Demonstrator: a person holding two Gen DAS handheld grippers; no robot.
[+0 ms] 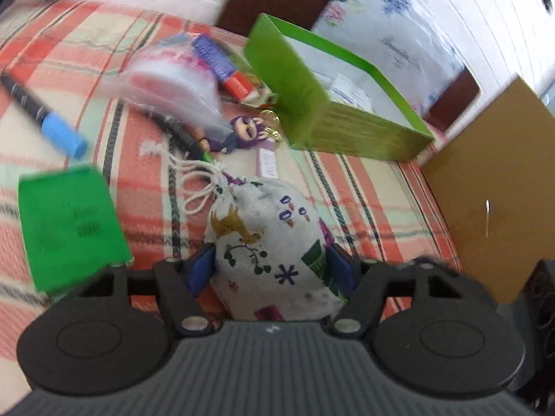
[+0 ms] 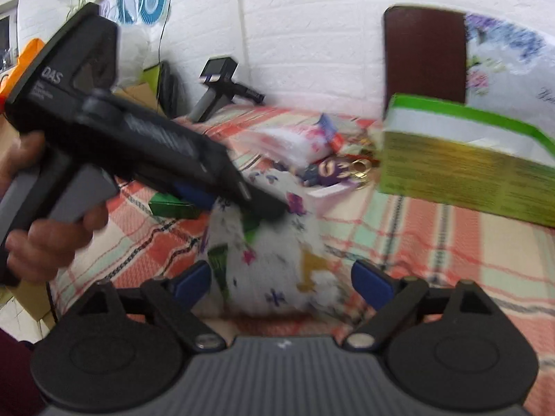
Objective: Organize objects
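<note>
Now we lift the white printed drawstring pouch [image 1: 274, 242], left gripper [image 1: 274, 270] clamped on it, right gripper [image 2: 281, 282] apart, toward the far green cardboard box [image 1: 347, 104].

Right gripper [image 2: 281, 282] low over plaid bedspread [image 2: 451, 242], blue pads well apart, printed drawstring pouch [image 2: 263, 260] between them, untouched on the right side. Left gripper [image 2: 256, 204], gripped by a hand [image 2: 45, 242], reaching onto pouch's top from the left. Green box [image 2: 464, 170] toward bedspread's right edge. Purple figure [image 2: 329, 170] and clear bag [image 2: 295, 142] behind pouch, blurred.
</note>
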